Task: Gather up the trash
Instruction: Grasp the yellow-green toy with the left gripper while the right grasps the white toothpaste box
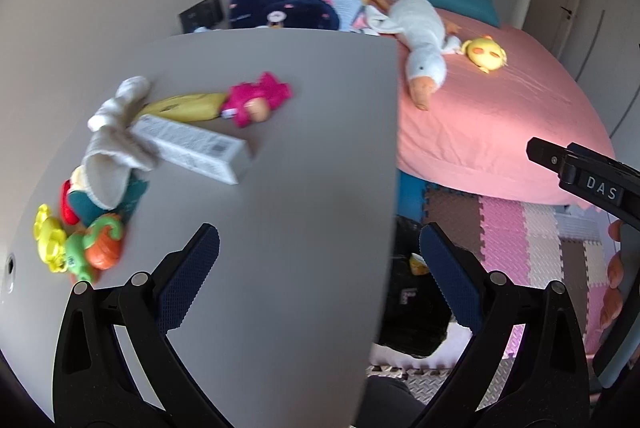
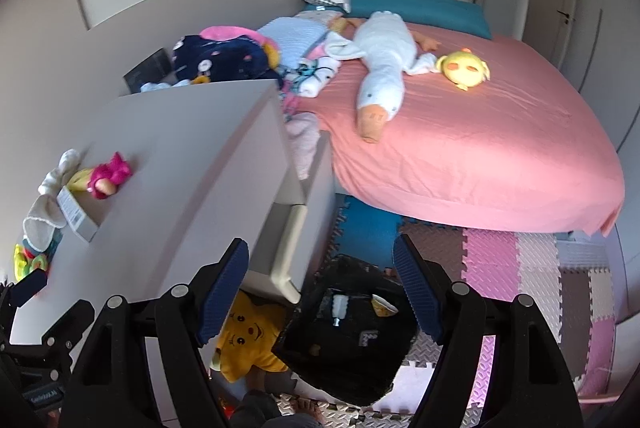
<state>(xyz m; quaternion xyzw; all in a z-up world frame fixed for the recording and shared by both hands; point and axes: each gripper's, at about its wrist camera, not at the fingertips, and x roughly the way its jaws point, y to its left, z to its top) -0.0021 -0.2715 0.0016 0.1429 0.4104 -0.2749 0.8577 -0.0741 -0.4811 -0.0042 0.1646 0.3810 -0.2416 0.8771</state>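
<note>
On the grey dresser top [image 1: 280, 131] lie a white carton box [image 1: 192, 147], a yellow wrapper [image 1: 188, 105], a pink doll [image 1: 258, 99] and a grey sock [image 1: 116, 143]. My left gripper [image 1: 320, 272] is open and empty above the dresser's right edge. A black trash bag [image 2: 352, 332] sits open on the floor with small trash pieces inside; it also shows in the left wrist view [image 1: 412, 304]. My right gripper [image 2: 322, 292] is open and empty above the bag. The box [image 2: 74, 214] and doll [image 2: 108, 177] also show in the right wrist view.
Colourful plastic toys [image 1: 80, 244] crowd the dresser's left edge. A pink bed [image 2: 460, 131] with a white goose plush [image 2: 384, 67] and yellow plush [image 2: 466, 67] stands to the right. Foam floor mats [image 2: 520, 268] cover the floor. A yellow plush [image 2: 248, 340] lies beside the bag.
</note>
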